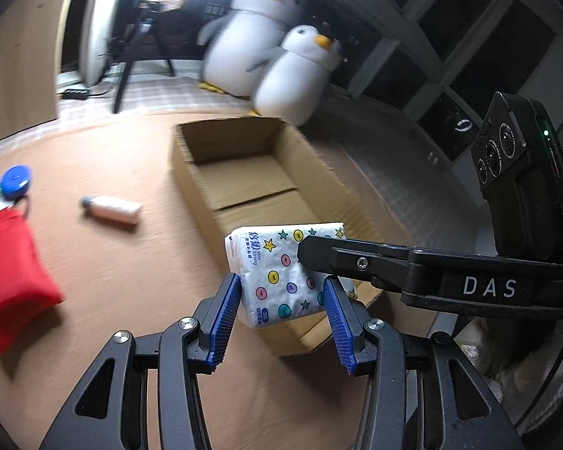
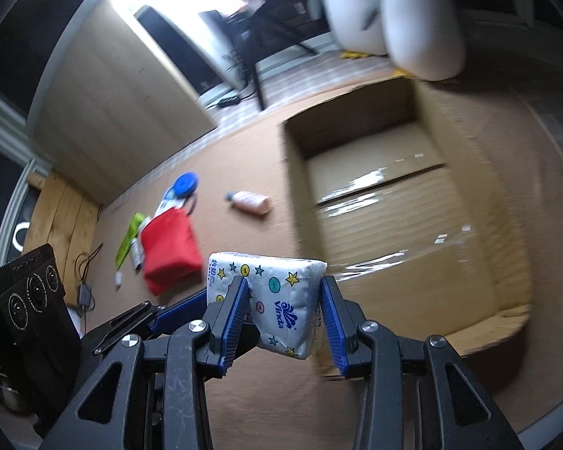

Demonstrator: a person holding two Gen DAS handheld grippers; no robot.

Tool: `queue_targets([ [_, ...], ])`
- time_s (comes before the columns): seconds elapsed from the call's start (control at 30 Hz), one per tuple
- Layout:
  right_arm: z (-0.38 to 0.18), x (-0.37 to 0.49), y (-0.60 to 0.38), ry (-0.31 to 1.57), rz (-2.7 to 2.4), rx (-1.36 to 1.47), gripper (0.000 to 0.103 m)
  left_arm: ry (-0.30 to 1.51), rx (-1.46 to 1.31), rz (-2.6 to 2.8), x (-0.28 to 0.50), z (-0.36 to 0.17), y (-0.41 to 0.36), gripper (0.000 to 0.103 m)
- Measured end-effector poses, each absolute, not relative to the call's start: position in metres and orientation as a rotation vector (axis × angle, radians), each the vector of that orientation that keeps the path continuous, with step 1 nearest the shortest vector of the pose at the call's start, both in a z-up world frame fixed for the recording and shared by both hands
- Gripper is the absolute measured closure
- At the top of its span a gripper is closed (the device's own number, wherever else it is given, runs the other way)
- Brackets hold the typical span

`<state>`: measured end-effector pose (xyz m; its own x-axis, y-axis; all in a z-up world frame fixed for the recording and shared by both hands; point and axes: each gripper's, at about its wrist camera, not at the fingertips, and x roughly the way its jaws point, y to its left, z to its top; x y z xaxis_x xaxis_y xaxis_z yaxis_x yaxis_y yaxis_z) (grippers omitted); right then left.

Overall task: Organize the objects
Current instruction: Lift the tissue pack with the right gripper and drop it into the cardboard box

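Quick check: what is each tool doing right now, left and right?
Left tool: closed on the tissue pack, holding it.
Right tool: closed on the same tissue pack, near the cardboard box.

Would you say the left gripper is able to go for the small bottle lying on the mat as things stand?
Probably not yet. The way to the bottle looks clear, with bare mat around it, but the left gripper is shut on the tissue pack, which the right gripper also grips.
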<state>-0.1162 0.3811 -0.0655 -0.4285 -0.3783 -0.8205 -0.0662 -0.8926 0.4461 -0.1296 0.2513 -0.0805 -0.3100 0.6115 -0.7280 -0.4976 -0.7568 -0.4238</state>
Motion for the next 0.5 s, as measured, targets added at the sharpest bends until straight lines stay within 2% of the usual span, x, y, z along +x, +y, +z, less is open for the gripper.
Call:
queue_targets([
  [0.37, -0.072, -0.119, 0.440, -0.672, -2.500, 1.580, 0.067, -0.088, -1.242, 2.045, -0.133, -0.088, 0.309, 0.054],
  [0.43, -0.073, -0.119, 0.445, -0.672, -2.506, 1.580, 0.067, -0.074, -1.245, 2.047, -0.132, -0.089, 0.311, 0.051],
  [0.5, -0.072, -0.119, 0.448, -0.666, -2.522, 1.576, 0.066, -0.069, -1.255, 2.058, -0.133, -0.088, 0.311, 0.043],
])
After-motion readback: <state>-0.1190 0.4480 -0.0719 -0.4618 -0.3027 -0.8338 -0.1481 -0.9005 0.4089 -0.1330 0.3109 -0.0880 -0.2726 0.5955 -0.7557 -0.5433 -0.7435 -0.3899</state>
